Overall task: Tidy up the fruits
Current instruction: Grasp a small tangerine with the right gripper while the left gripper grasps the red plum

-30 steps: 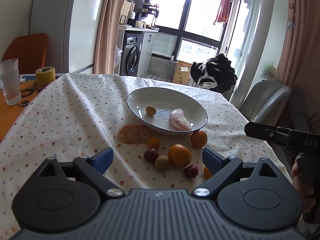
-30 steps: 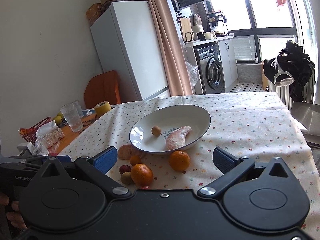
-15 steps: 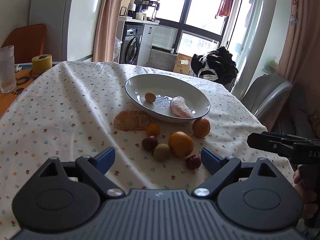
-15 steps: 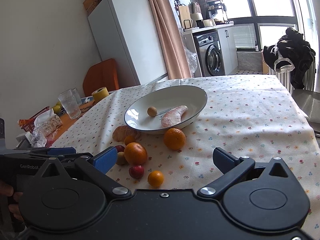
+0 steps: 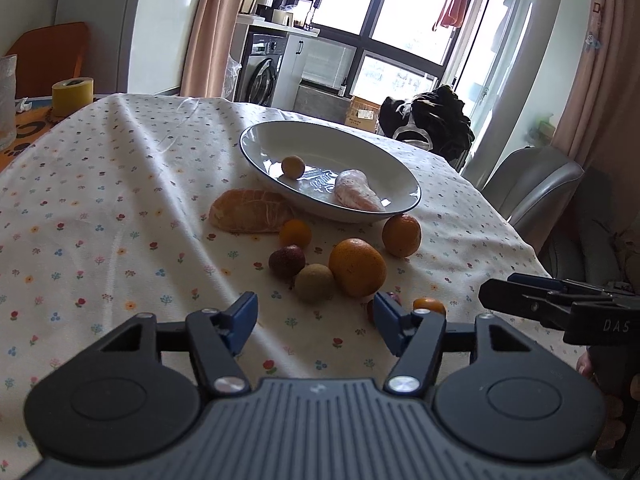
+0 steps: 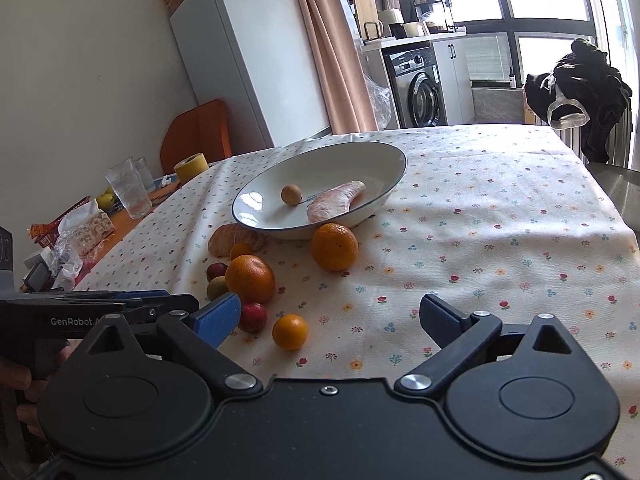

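Both grippers, left and right, are hovering wide apart (gripping nothing) before the loose orange mandarins beside the white blue-rimmed ceramic bowl

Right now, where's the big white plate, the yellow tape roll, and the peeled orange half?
white plate point(image 6: 256, 216): right wrist view, bare inside near its left rim.
yellow tape roll point(image 5: 73, 96): left wrist view, its outer side.
peeled orange half point(image 5: 250, 212): left wrist view, middle of its segments.

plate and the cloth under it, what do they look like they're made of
Plate: looks like glazed ceramic, glossy white with a thin dark rim line; window light glints off its inside. Could be melamine.
Tablecloth: woven fabric, probably cotton, matte cream with small printed flowers; it creases and drapes over the table edge.
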